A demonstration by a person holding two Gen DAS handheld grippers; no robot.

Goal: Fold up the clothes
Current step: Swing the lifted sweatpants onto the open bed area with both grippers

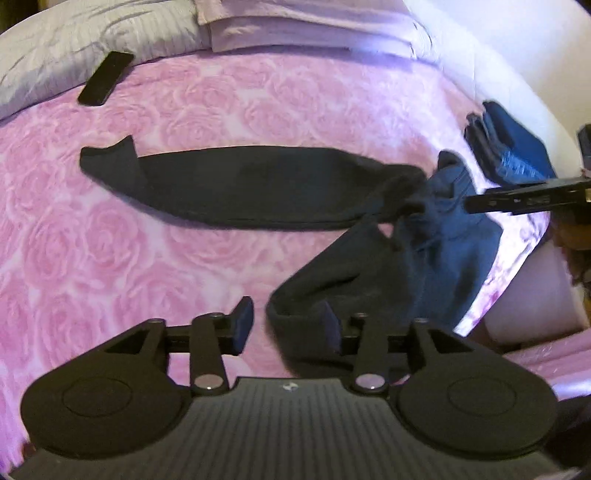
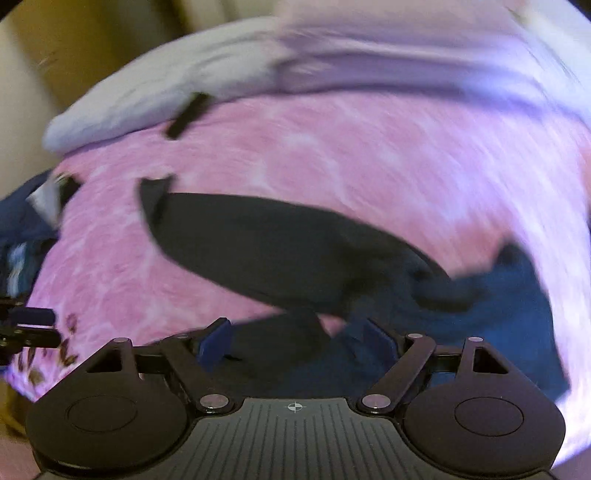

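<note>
A dark pair of trousers [image 1: 251, 184] lies spread on a pink rose-patterned bedspread [image 1: 110, 240], one leg flat across the bed, the other leg [image 1: 351, 280] bent back toward me, the waist [image 1: 454, 221] bunched at the right. My left gripper [image 1: 286, 325] is open, its jaws on either side of the near leg's cuff. My right gripper [image 2: 299, 341] is open, low over the trousers [image 2: 280, 251] near the waist; that view is blurred. The right gripper's fingers [image 1: 517, 201] also show at the right edge of the left wrist view.
A black phone [image 1: 105, 78] lies at the back left by a grey pillow [image 1: 74, 40]. A lilac pillow [image 1: 314, 26] is at the back. Folded dark blue clothes [image 1: 513, 144] sit at the right edge of the bed. The bed edge [image 1: 517, 273] drops off at right.
</note>
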